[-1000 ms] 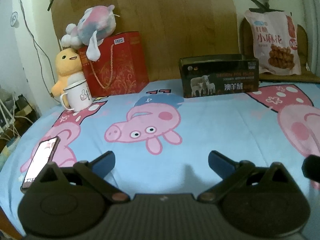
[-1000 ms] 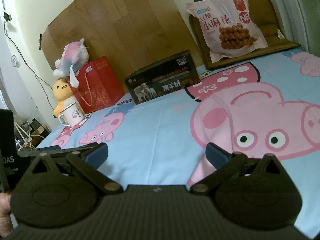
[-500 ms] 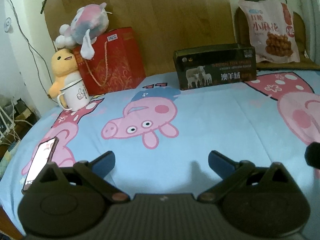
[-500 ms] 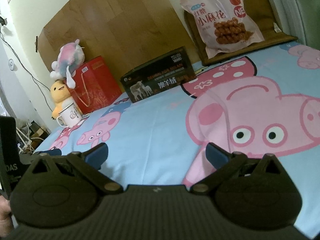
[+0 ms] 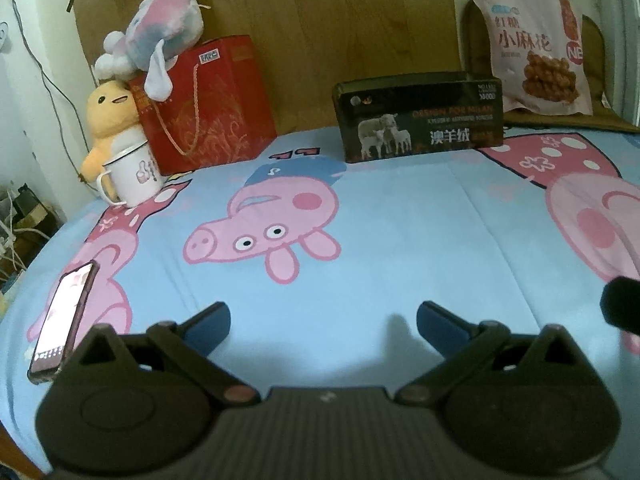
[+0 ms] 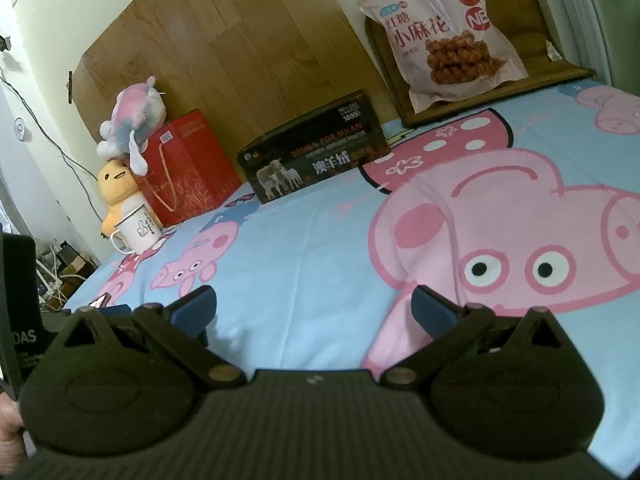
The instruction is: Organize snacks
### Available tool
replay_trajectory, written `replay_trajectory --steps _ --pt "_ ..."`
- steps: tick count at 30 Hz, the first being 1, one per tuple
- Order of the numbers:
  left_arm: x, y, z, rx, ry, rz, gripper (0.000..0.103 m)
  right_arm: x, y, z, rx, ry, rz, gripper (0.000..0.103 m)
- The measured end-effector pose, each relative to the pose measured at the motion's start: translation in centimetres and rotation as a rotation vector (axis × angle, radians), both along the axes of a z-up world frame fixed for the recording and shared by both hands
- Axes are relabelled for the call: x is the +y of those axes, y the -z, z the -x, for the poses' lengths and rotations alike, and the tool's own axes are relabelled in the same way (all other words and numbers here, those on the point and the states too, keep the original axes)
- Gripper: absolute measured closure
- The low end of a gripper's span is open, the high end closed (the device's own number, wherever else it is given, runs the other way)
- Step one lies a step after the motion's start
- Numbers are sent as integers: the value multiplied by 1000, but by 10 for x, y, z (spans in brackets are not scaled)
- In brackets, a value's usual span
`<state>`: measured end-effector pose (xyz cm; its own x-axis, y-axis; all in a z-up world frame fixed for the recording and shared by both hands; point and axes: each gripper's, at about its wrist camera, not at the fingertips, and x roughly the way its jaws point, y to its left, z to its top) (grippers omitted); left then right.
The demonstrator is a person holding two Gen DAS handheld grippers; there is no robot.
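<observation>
A pink snack bag [image 5: 534, 50] with fried twists printed on it leans upright on a brown cushion at the far right of the bed; it also shows in the right wrist view [image 6: 444, 36]. A dark open box [image 5: 420, 120] with sheep on its side stands at the head of the bed, left of the bag; it also shows in the right wrist view [image 6: 316, 156]. My left gripper [image 5: 322, 324] is open and empty above the blue sheet. My right gripper [image 6: 314, 306] is open and empty, also far from the bag.
A red gift bag [image 5: 204, 104] with a plush toy [image 5: 160, 46] on top, a yellow plush [image 5: 108, 120] and a white mug [image 5: 134, 174] stand at the far left. A phone [image 5: 64, 308] lies at the near left. A wooden headboard [image 5: 300, 20] is behind.
Both grippers have moved forward a little toward the head of the bed; the box and snack bag look slightly larger. Both stay open and empty.
</observation>
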<state>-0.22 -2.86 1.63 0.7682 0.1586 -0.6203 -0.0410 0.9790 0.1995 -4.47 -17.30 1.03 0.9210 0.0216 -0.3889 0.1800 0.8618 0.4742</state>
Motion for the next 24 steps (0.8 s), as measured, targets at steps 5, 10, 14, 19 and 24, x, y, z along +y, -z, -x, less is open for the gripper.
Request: replay_trajectory --steps 5,10,14,19,24 --pt "0 1 -2 11 5 13 0 0 1 -1 4 -1 -3 0" --pt "-1 3 -4 21 10 16 0 -2 2 -2 8 0 -5 0" --pt "-2 3 -7 29 13 26 0 -3 3 -3 12 1 -7 0" --pt "-1 2 -10 41 29 60 0 -4 4 -4 15 3 -5 0" --pt "-4 1 -9 35 63 85 0 -5 3 -4 14 13 12 0"
